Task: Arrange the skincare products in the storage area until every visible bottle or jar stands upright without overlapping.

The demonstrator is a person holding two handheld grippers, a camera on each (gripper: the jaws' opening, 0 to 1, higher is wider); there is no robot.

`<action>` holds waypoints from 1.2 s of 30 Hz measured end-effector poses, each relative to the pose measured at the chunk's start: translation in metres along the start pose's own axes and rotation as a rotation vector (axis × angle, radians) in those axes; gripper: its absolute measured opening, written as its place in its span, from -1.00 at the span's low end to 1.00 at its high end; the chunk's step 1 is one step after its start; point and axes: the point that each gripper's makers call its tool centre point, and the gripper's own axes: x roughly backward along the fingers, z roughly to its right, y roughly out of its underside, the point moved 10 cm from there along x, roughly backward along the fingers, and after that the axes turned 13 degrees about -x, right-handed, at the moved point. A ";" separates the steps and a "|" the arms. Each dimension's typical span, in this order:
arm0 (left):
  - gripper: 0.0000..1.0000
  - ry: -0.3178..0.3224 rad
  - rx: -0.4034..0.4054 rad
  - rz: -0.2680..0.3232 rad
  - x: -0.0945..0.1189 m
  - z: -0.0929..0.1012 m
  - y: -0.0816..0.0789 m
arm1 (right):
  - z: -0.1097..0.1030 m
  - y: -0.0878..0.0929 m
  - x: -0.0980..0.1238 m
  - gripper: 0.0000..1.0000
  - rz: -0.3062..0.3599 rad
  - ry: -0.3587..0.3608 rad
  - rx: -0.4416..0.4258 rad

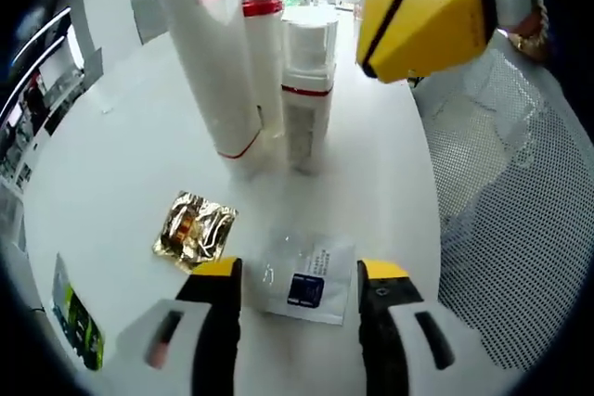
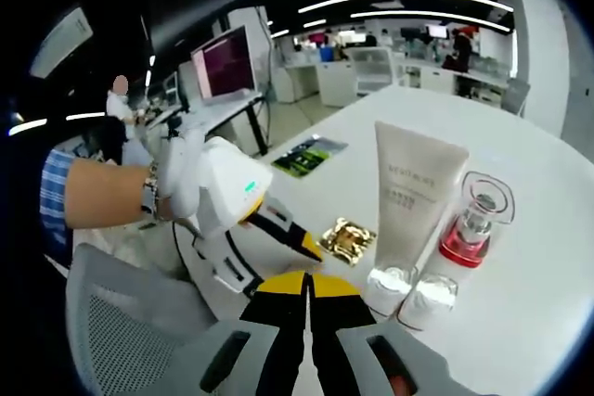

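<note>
My left gripper (image 1: 300,275) stands open low over the white table (image 1: 111,136), its yellow tips on either side of a clear sachet with a dark blue label (image 1: 306,285). A crumpled gold sachet (image 1: 195,226) lies just to the left of it. Beyond stand a tall white tube on its cap (image 1: 209,53), a red-capped bottle (image 1: 263,44) and a white pump bottle with a red band (image 1: 306,90), close together. My right gripper (image 1: 385,34) hangs shut at the upper right, holding nothing. In the right gripper view its jaws (image 2: 309,299) are pressed together before the white tube (image 2: 413,183) and the red-based clear-capped bottle (image 2: 473,220).
A grey mesh chair (image 1: 501,192) stands at the table's right edge. A green packet (image 1: 79,322) lies near the left edge. In the right gripper view, a person's hand holds the left gripper (image 2: 295,249) beside the gold sachet (image 2: 348,238); office desks and monitors stand behind.
</note>
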 end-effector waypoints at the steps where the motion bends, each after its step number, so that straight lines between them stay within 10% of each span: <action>1: -0.08 -0.023 0.020 0.027 0.004 -0.003 -0.003 | 0.000 0.000 0.000 -1.00 0.000 0.000 0.000; 18: 0.06 -0.409 0.397 0.175 0.085 -0.011 0.048 | -0.010 -0.005 -0.009 -1.00 0.088 0.033 0.152; 24: 0.02 -0.564 0.586 0.323 0.120 -0.011 0.080 | -0.032 -0.011 -0.020 -0.91 0.121 -0.001 0.236; 36: -0.05 -0.707 0.740 0.314 0.159 -0.027 0.132 | -0.089 -0.060 -0.082 -0.74 0.137 -0.053 0.410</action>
